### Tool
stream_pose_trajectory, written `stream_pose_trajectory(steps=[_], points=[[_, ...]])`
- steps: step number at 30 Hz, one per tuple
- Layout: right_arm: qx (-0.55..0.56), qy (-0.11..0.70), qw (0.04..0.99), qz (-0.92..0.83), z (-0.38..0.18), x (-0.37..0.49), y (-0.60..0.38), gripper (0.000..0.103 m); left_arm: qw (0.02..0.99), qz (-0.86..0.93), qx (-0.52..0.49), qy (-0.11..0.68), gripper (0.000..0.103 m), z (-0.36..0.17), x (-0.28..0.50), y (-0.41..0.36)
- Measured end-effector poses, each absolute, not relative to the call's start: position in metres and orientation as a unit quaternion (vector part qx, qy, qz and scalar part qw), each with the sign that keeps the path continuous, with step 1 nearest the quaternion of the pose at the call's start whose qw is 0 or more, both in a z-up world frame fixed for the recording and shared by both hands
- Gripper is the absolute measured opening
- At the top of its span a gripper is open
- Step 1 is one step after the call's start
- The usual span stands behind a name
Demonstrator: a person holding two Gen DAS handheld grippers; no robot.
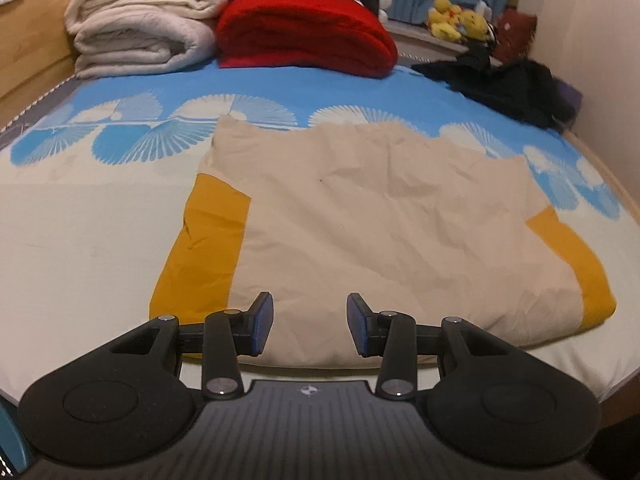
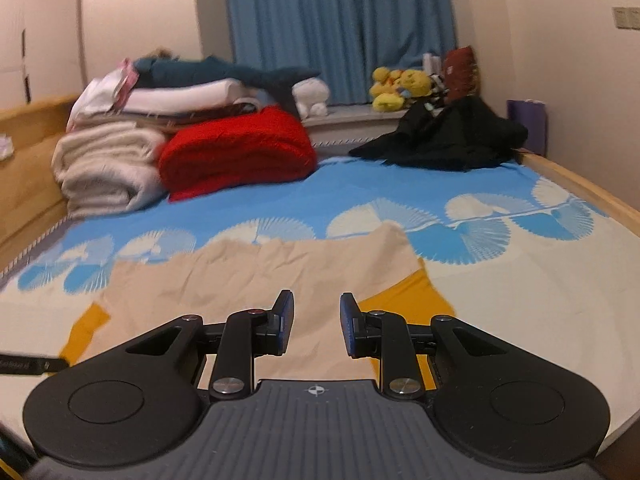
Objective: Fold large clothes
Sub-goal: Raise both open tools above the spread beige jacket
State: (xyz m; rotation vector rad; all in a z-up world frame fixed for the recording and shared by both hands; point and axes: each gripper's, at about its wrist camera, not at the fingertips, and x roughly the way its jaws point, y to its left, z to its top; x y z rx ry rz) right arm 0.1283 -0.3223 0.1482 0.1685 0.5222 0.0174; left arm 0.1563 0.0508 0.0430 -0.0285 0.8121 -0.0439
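A large beige cloth with mustard-yellow bands point(image 1: 360, 232) lies spread on the bed point(image 1: 80, 240), near its front edge and roughly in the middle of the patterned blue-and-cream sheet. It looks already folded at least once: the beige layer lies over the yellow panels, which show only at the left and right sides, and the far edge is uneven and creased. By that reading the fold is partly done; the piece is still wide, so I judge that 1 or more folds remain, plus smoothing of the wrinkles.

The left hand-held gripper point(image 1: 310, 328) hovers above the near edge of the cloth with its jaws apart and nothing between them. The right hand-held gripper point(image 2: 316, 326) is also above the near part of the cloth, jaws apart by a narrower gap, and empty. Neither pad visibly touches the fabric.

At the head of the bed sits a stack of folded cream blankets point(image 1: 140, 32) with a folded red blanket point(image 1: 304, 36) just beside it, and more folded items piled on top. A crumpled black garment point(image 2: 444, 140) lies at the far right corner, well apart from the cloth; it may be next to fold. Yellow plush toys point(image 2: 394, 88) sit on the ledge before the blue curtain point(image 2: 340, 28). Nothing lies on the cloth or blocks the way to its edges.
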Motion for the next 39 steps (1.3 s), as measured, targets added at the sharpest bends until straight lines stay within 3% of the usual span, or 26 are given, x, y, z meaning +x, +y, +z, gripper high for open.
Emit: stream_pose_trajectory(steps=[34,37,39], points=[[0.042,0.306,0.951,0.026,0.131,0.147,-0.284,0.026,0.904,-0.024,-0.044,0.424,0.050,0.026,0.176,0.059],[0.047,0.304,0.951,0.024,0.132,0.148,-0.286,0.026,0.901,-0.030,-0.062,0.428,0.047,0.024,0.177,0.063],[0.050,0.303,0.951,0.025,0.132,0.148,-0.287,0.026,0.898,-0.035,-0.076,0.432,0.036,0.023,0.178,0.067]])
